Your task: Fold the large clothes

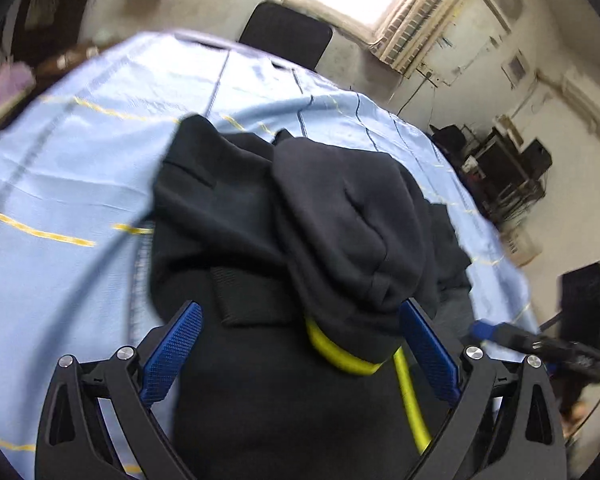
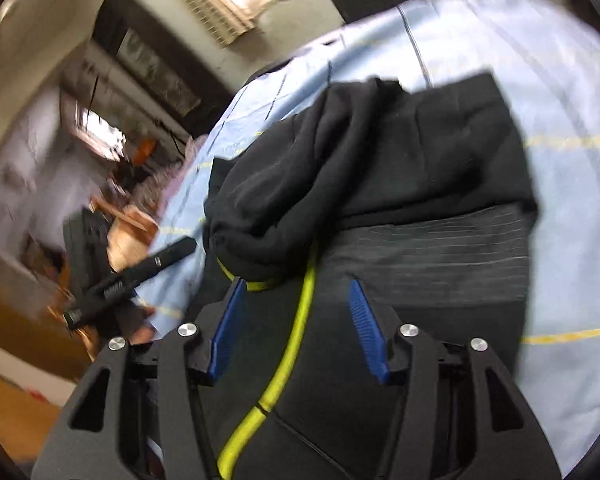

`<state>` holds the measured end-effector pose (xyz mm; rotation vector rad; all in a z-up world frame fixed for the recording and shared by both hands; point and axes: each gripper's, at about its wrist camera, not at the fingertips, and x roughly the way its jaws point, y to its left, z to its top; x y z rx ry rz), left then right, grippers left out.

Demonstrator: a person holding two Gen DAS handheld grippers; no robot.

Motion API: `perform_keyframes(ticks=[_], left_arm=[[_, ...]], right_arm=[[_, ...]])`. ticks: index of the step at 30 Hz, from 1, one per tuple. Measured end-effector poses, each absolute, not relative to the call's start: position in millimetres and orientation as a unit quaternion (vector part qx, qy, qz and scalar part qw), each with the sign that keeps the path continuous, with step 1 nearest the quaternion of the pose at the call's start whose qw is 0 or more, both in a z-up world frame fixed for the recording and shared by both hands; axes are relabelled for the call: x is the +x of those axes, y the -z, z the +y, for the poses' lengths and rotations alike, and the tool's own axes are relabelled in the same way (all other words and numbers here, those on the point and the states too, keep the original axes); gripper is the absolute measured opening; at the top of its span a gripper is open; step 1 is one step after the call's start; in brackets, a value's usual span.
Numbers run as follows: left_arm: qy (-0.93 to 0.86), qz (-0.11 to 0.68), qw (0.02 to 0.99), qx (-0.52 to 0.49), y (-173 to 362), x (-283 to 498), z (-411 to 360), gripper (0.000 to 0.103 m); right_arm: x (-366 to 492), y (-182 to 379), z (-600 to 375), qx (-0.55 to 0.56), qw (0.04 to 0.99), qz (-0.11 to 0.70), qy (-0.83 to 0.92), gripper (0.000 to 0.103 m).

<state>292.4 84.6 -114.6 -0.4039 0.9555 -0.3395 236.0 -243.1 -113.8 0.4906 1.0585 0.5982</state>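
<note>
Lying bunched mid-sheet: black hoodie [image 1: 300, 220] (yellow trim) on blue sheet [image 1: 80, 152] | left gripper [image 1: 300, 344] jaws wide apart, gripping nothing | right gripper [image 2: 300, 320] jaws parted, gripping nothing

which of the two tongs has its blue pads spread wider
The left tongs: their blue pads stand far apart, spanning the black garment and its yellow-green trim. The right tongs are open too, but with a narrower gap.
</note>
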Motion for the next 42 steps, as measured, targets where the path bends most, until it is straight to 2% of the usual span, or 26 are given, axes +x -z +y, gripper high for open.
perform_keyframes(ticks=[5,7,8,9,10,11,12,16,19,22,24,26,28,33,36,42], left_arm=[[0.16,0.473,0.839,-0.216,128,312,72,0.098],[0.166,0.468,0.843,-0.21,125,312,68,0.088],[0.177,0.468,0.84,-0.211,125,313,66,0.071],[0.193,0.469,0.834,-0.219,123,312,64,0.055],[0.198,0.47,0.831,-0.221,121,311,63,0.047],[0.205,0.47,0.83,-0.218,118,309,59,0.031],[0.21,0.468,0.831,-0.216,115,306,56,0.03],[0.246,0.456,0.824,-0.228,103,288,45,0.029],[0.253,0.467,0.817,-0.223,116,279,30,0.031],[0.222,0.5,0.809,-0.217,147,285,24,0.04],[0.223,0.494,0.809,-0.226,147,285,27,0.045],[0.207,0.482,0.825,-0.212,137,280,30,0.05],[0.192,0.463,0.845,-0.185,122,271,30,0.053],[0.212,0.412,0.875,-0.14,87,234,25,0.053],[0.211,0.388,0.888,-0.131,70,214,28,0.054],[0.206,0.345,0.905,-0.14,29,166,38,0.058]], right_arm=[[268,138,-230,0.295,0.766,0.503,-0.272,0.061],[278,150,-219,0.305,0.75,0.519,-0.275,0.06],[282,156,-215,0.308,0.743,0.528,-0.273,0.06],[285,161,-211,0.307,0.739,0.534,-0.272,0.046],[283,164,-207,0.302,0.737,0.536,-0.28,0.018],[284,164,-203,0.297,0.734,0.538,-0.29,0.013],[282,160,-203,0.293,0.739,0.534,-0.289,0.01],[263,125,-221,0.266,0.778,0.488,-0.294,0.009],[251,111,-235,0.234,0.795,0.476,-0.295,0.009],[253,137,-234,0.199,0.79,0.517,-0.262,0.011],[259,164,-233,0.204,0.777,0.542,-0.249,0.014],[262,167,-240,0.231,0.768,0.539,-0.258,0.02],[260,162,-250,0.255,0.764,0.532,-0.261,0.035],[224,131,-262,0.243,0.784,0.487,-0.3,0.038],[183,98,-278,0.22,0.818,0.43,-0.313,0.055],[110,43,-323,0.219,0.854,0.349,-0.319,0.059]])
